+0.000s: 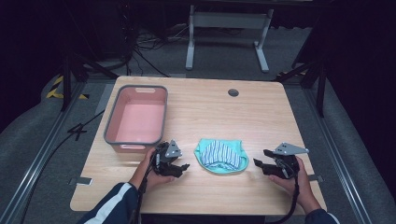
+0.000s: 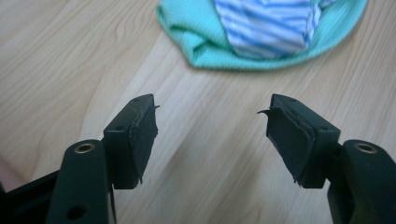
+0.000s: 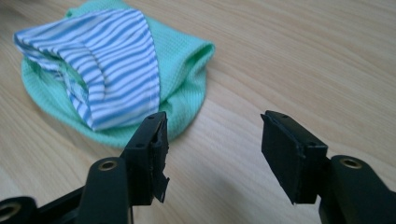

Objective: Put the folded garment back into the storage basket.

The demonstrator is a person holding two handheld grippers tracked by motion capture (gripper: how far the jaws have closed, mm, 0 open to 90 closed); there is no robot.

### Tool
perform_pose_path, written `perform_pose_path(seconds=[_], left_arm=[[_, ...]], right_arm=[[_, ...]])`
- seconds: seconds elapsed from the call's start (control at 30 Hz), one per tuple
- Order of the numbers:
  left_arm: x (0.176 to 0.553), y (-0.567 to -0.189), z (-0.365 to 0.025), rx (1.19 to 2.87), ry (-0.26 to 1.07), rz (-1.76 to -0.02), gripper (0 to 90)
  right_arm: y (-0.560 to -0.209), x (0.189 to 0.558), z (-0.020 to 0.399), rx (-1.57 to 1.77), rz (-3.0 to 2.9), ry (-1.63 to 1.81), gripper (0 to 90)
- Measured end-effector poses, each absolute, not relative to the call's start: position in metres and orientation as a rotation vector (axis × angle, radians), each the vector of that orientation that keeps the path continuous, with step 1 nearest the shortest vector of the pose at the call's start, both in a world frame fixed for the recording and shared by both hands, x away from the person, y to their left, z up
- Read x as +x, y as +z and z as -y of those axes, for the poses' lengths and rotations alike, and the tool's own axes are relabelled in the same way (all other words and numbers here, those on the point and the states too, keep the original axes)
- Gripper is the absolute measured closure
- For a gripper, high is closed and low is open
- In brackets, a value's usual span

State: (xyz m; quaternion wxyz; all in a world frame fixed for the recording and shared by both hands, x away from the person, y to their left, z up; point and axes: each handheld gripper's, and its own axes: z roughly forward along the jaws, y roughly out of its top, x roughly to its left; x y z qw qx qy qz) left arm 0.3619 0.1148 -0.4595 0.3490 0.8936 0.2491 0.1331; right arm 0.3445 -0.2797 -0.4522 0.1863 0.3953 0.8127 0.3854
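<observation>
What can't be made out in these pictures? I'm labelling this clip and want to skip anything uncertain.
- Cloth bundle: what garment it is; folded in on itself in the high view, top cut off by the frame edge in the left gripper view.
- Pink bin: its near inner floor, hidden by its own front wall, high view.
- Left gripper and right gripper: jaw pads too small and dark in the high view.

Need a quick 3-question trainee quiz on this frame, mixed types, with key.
1. True or false: the folded cloth lies inside the pink bin.
2. Which gripper is nearer the bin? A) left gripper B) right gripper
3. Fill in: both grippers hold ____ between their jaws.

Key: 1 false, the cloth lies on the table between the grippers; 2 A; 3 nothing.
</observation>
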Motion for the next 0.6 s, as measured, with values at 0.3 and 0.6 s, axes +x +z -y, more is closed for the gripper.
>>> perform_pose_path(seconds=[0.3,0.6], left_arm=[[0.385,-0.459,-0.094,2.287,0.331,-0.661,38.9],[0.400,-0.463,-0.078,2.244,0.334,-0.708,43.8]], right_arm=[[-0.451,0.367,0.257,1.073,-2.337,1.088,47.8],[-0.453,0.386,0.239,1.070,-2.360,1.091,51.9]])
